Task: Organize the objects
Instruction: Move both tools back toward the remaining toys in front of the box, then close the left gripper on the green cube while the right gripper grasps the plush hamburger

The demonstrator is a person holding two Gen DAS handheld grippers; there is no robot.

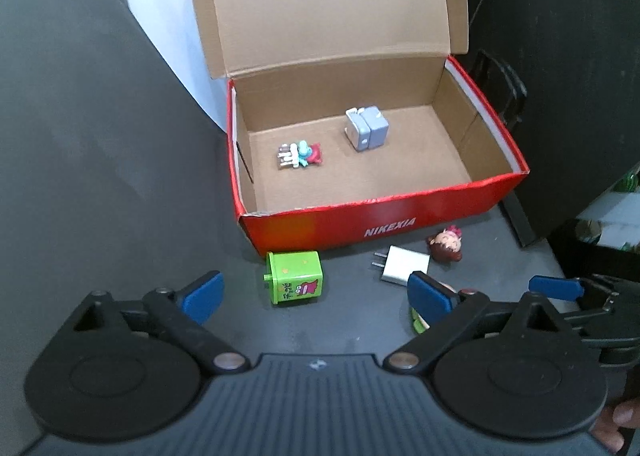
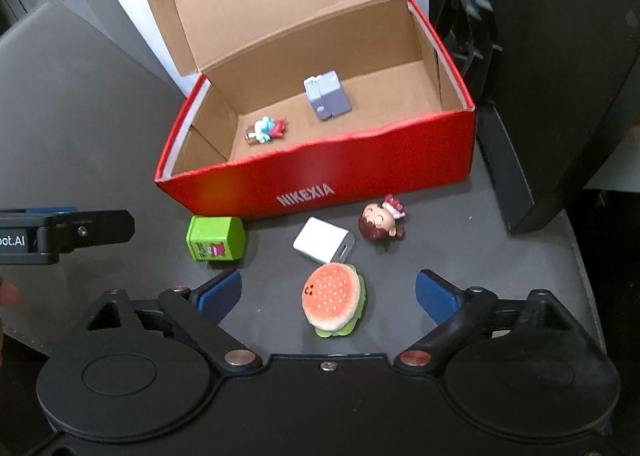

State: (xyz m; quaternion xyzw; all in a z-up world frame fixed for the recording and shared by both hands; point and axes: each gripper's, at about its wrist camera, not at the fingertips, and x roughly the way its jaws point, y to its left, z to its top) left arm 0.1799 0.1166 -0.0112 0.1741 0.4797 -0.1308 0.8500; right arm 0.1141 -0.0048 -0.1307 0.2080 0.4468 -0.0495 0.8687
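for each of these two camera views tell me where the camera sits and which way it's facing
Left wrist: sits on the left gripper, angled down at the green cube and open red box; its own open blue fingers, the right gripper at the right edge and a fingertip at the lower right corner show.
Right wrist: sits on the right gripper, angled down at the burger toy; its open fingers and the left gripper show.
Shared: box, green cube, white charger, doll.

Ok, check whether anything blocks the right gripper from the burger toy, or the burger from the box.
Nothing visible does. The burger toy lies on bare table between the open right gripper fingers. The white charger lies between it and the red box, but the box is open-topped, so lifting clears it.
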